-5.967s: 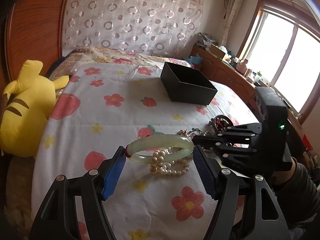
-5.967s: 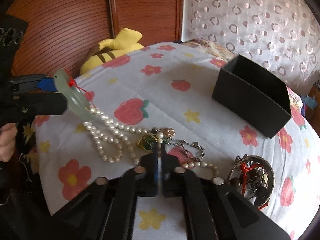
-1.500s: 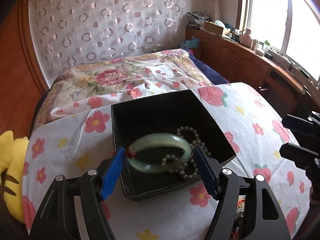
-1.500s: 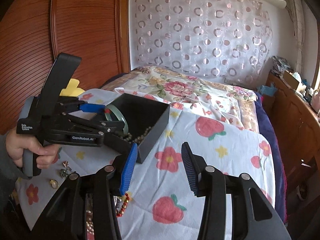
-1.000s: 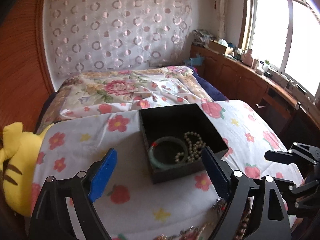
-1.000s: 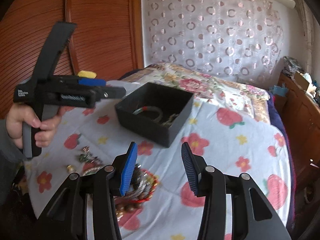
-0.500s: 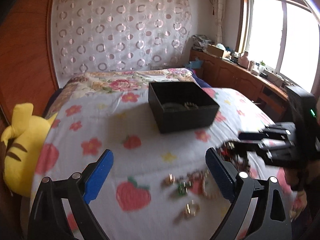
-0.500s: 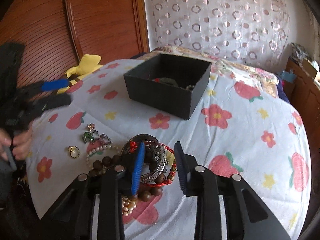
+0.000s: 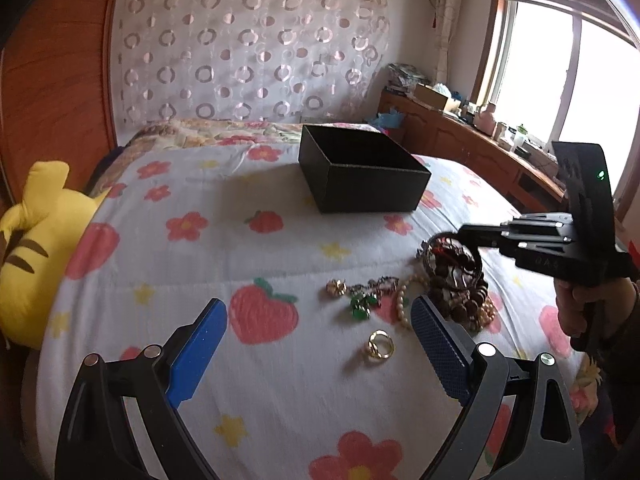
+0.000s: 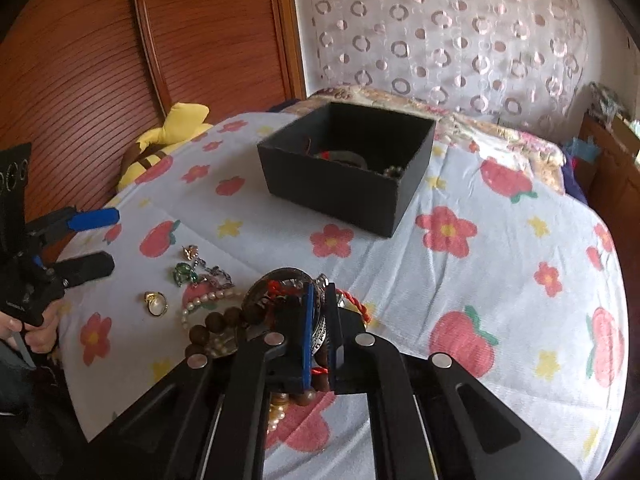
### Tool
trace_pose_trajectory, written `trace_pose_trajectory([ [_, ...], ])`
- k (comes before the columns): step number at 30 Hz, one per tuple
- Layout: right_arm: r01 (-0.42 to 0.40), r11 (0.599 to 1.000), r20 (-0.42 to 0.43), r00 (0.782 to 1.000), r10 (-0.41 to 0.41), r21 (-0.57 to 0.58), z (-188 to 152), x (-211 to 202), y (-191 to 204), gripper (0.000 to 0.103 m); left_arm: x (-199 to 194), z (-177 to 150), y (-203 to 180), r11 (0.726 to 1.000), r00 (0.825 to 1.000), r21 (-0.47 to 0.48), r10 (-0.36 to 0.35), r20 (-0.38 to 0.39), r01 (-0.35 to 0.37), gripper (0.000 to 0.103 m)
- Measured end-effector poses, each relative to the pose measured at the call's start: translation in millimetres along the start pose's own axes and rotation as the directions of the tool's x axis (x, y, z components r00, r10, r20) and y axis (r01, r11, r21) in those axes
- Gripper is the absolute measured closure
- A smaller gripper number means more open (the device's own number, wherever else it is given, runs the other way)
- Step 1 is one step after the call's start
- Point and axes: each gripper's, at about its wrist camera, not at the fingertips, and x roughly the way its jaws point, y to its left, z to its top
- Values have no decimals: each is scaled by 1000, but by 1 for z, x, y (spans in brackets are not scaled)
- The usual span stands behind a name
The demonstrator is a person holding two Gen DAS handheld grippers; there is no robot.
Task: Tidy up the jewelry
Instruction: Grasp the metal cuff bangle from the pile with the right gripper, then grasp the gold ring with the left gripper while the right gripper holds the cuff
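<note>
A black open box [image 9: 362,174] stands on the flowered bedspread; in the right wrist view [image 10: 348,172] a jade bangle [image 10: 344,157] and pearls lie inside it. My right gripper [image 10: 319,300] is shut on a dark silver bangle [image 10: 280,284] wound with red cord and wooden beads, seen from the left wrist view [image 9: 452,258] at the jewelry pile. My left gripper [image 9: 318,342] is open and empty, hovering above the bedspread near a gold ring [image 9: 380,345]. A green pendant [image 9: 360,306] and a pearl strand [image 9: 402,304] lie between.
A yellow plush toy [image 9: 28,240] lies at the bed's left edge. A wooden wardrobe [image 10: 120,60] stands behind it. A wooden sideboard [image 9: 480,156] with clutter runs under the window at right. The bed drops off at the near edge.
My left gripper let the jade bangle and pearls go into the box, opened and pulled back to the jewelry pile. My right gripper came down and closed on the silver bangle.
</note>
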Motion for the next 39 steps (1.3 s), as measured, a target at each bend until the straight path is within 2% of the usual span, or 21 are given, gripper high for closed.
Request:
trace_pose_trajectory([
  [9, 93, 994, 140, 986, -84, -59, 12, -40, 13, 99, 7, -14, -9, 1000, 998, 22, -4, -61, 5, 13],
  [14, 109, 993, 160, 982, -98, -55, 11, -51, 10, 98, 9, -20, -24, 997, 996, 70, -22, -89, 28, 14],
  [18, 114, 993, 146, 983, -108, -38, 0, -51, 6, 98, 12, -22, -36, 993, 993, 105, -38, -113, 50, 36],
  [21, 113, 993, 132, 985, -109, -22, -8, -48, 1, 98, 16, -22, -42, 992, 991, 118, -38, -131, 53, 48],
  [30, 109, 994, 125, 986, -107, -8, -15, -44, -1, 98, 27, -21, -50, 985, 988, 173, 29, -153, -2, 62],
  [37, 108, 994, 125, 986, -106, -12, -13, -42, 1, 98, 24, -19, -46, 988, 990, 157, 19, -142, 4, 93],
  [39, 108, 994, 126, 986, -106, -12, -14, -43, 0, 98, 21, -18, -44, 988, 991, 151, 19, -136, 1, 93],
])
